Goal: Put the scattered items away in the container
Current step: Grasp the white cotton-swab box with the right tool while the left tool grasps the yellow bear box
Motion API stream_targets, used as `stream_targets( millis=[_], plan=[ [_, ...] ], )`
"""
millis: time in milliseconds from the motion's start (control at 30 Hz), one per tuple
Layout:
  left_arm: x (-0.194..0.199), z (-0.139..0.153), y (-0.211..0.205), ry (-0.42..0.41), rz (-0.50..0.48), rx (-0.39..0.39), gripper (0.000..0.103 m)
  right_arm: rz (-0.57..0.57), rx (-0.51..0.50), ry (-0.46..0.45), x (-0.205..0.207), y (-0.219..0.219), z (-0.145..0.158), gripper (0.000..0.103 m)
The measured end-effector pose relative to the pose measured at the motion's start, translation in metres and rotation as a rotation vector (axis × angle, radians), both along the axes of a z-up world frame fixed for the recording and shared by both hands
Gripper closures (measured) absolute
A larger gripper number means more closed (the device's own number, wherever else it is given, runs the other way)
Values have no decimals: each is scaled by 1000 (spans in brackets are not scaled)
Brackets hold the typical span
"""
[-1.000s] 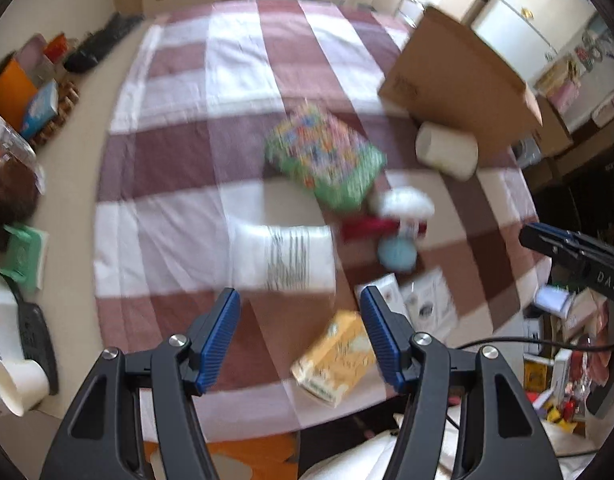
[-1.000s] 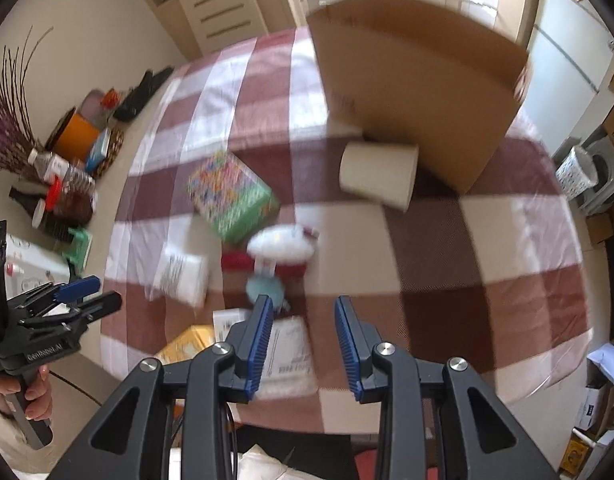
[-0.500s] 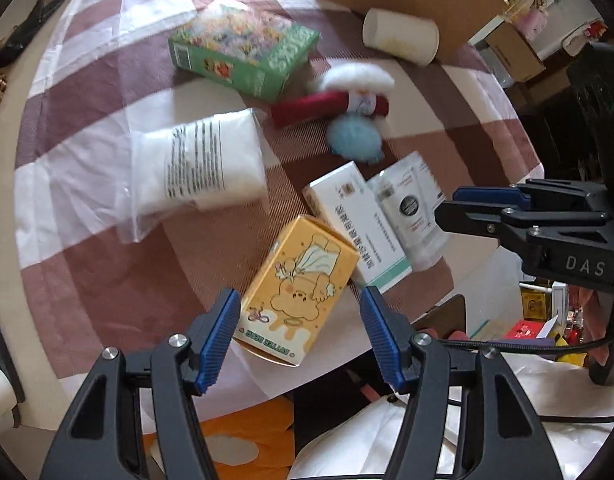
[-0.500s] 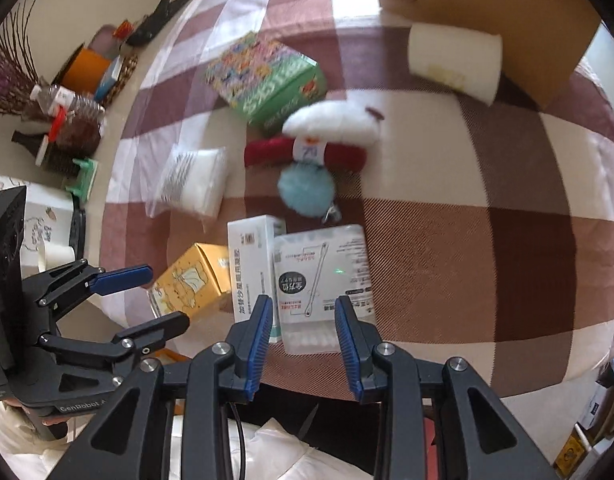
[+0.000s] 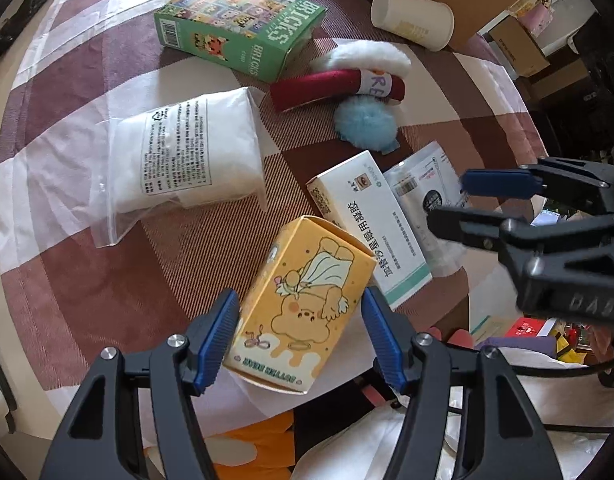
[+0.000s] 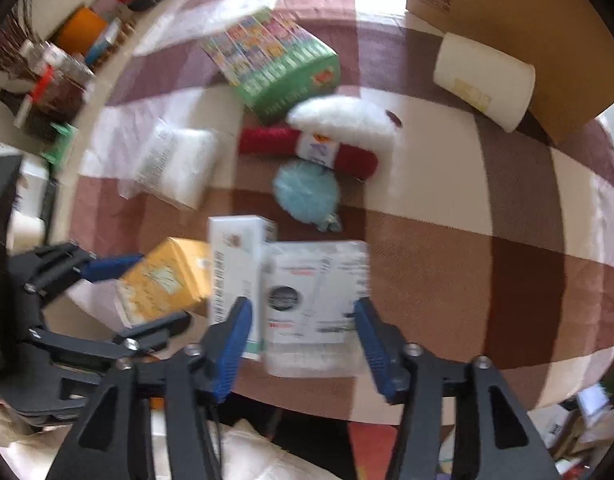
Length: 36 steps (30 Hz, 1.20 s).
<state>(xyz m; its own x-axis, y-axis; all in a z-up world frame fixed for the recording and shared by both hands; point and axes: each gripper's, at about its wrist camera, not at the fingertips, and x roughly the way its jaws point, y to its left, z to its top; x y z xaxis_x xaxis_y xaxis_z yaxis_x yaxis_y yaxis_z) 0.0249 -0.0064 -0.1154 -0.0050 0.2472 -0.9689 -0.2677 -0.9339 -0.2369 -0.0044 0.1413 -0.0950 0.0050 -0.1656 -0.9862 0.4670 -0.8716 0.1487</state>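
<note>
Cardboard container [image 6: 507,20] stands at the checked cloth's [image 5: 87,280] far edge. Your left gripper [image 5: 299,336] straddles the yellow box [image 5: 303,304] near the front edge, jaws apart, pads clear. Your right gripper [image 6: 301,336], jaws just widened, brackets the clear packet [image 6: 317,300], gripping nothing.

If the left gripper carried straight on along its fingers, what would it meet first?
Most likely the yellow bear box: it lies on the table between the left gripper and its open fingers, apparently not yet touched, though depth is unclear.
</note>
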Motion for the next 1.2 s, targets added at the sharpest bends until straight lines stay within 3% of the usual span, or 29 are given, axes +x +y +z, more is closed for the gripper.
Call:
stream_targets(
  millis=[267,733,1200],
  plan=[
    [-6,-20,0,-29,24,-2,38,-67,-57,-38,-9,8,-17,39],
    [-9,-19,-25,-4,163,5,39,-112,-32,-27,-8,14,-22,38],
    [-9,-13,-25,27,207,-6,48,-122,-16,18,-2,14,-29,37]
  ],
)
